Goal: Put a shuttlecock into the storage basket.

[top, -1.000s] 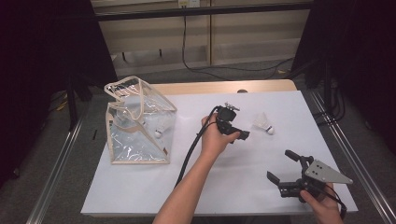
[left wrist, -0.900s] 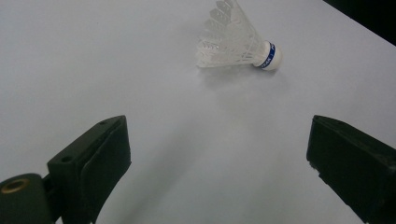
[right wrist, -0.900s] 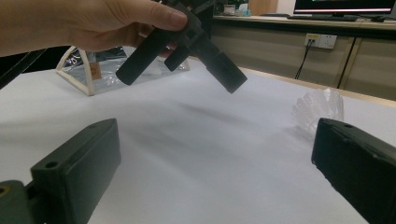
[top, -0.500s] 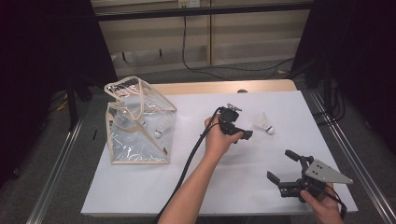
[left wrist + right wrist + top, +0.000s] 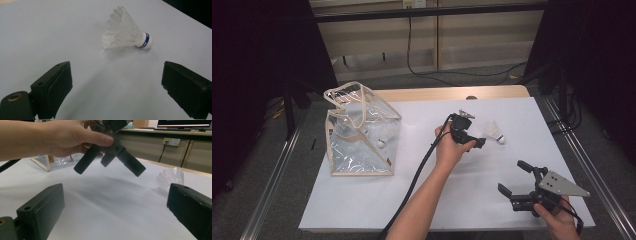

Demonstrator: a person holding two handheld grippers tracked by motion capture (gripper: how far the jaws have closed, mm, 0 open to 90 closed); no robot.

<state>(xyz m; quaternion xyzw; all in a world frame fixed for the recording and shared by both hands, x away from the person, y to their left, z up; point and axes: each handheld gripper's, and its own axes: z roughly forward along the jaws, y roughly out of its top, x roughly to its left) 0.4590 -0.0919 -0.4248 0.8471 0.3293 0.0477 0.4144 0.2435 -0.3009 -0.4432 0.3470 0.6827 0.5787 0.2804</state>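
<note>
Approach looked sound: left gripper [image 5: 117, 92], jaws spread wide, faced the shuttlecock [image 5: 126, 34] at upper centre and should straddle its feathers before clamping gently.

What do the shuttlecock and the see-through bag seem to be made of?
Shuttlecock: the white skirt looks like moulded plastic, glossy and ribbed; the rounded white base with a blue band could be cork or foam, hard to tell. Bag: clear soft plastic, probably vinyl, shiny and creased, with beige trim along its edges.
</note>
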